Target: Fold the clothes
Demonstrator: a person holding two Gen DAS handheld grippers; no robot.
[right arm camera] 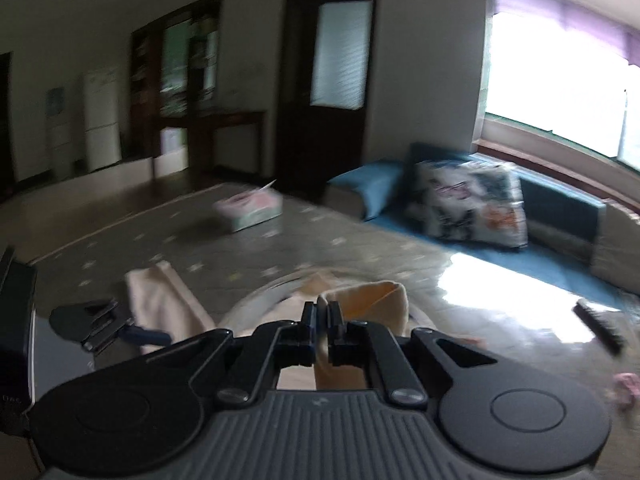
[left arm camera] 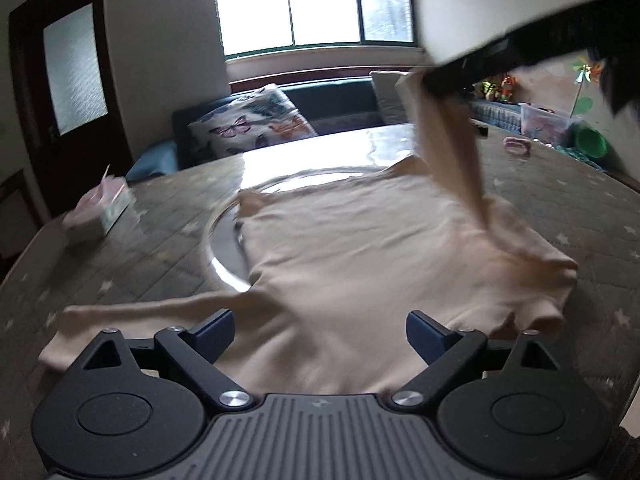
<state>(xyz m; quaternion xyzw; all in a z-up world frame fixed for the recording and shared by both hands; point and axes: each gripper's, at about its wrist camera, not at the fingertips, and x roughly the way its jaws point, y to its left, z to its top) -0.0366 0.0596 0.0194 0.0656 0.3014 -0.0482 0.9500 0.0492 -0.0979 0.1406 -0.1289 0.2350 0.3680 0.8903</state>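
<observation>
A cream long-sleeved shirt [left arm camera: 360, 248] lies spread on the grey quilted table [left arm camera: 160, 220]. My left gripper [left arm camera: 320, 328] stands open just above the shirt's near edge, with the fabric under its blue fingers [left arm camera: 216, 332] and nothing pinched between them. One sleeve [left arm camera: 140, 316] trails flat to the left. The other sleeve [left arm camera: 448, 148] is pulled up off the table at the right, and my right gripper [left arm camera: 452, 84] is shut on its end. In the right wrist view the right gripper [right arm camera: 323, 312] clamps the sleeve cuff [right arm camera: 372, 300], and the left gripper [right arm camera: 132, 330] shows low at the left.
A glass turntable [left arm camera: 224, 240] lies under the shirt's far part. A tissue box [left arm camera: 100, 212] sits at the table's left side. A pink item [left arm camera: 518, 146], a green bowl [left arm camera: 592, 142] and a black brush [right arm camera: 600, 332] lie at the right. A butterfly pillow [left arm camera: 256, 124] rests on the sofa beyond.
</observation>
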